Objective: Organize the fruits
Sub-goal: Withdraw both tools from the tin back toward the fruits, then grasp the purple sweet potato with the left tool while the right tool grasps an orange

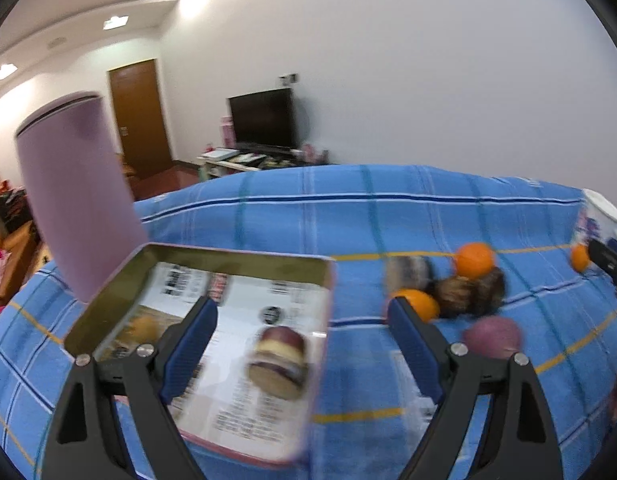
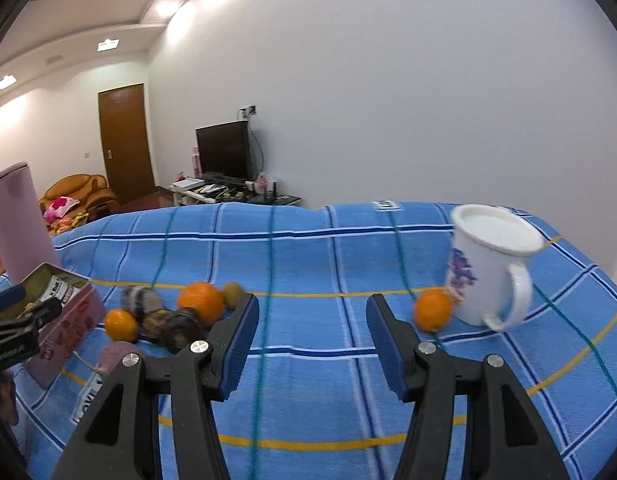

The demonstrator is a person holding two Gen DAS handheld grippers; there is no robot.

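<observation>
A shallow open tin (image 1: 236, 259) lined with printed paper lies on the blue plaid cloth. My left gripper (image 1: 302, 305) is open wide over it, with one finger above the tin's inside and the other past its right wall. To the right lies a cluster of fruit: two oranges (image 1: 474, 258) (image 1: 418, 304), dark brown fruits (image 1: 468, 294) and a purple round one (image 1: 492, 336). In the right wrist view my right gripper (image 2: 311, 304) is open over bare cloth. The cluster's big orange (image 2: 200, 300) is to its left and a lone orange (image 2: 433, 310) to its right.
A tall lilac canister (image 1: 76, 200) stands behind the tin. A white mug (image 2: 488, 264) stands right beside the lone orange. The cloth (image 2: 308, 240) ends at a far edge, with a TV, a door and a sofa beyond.
</observation>
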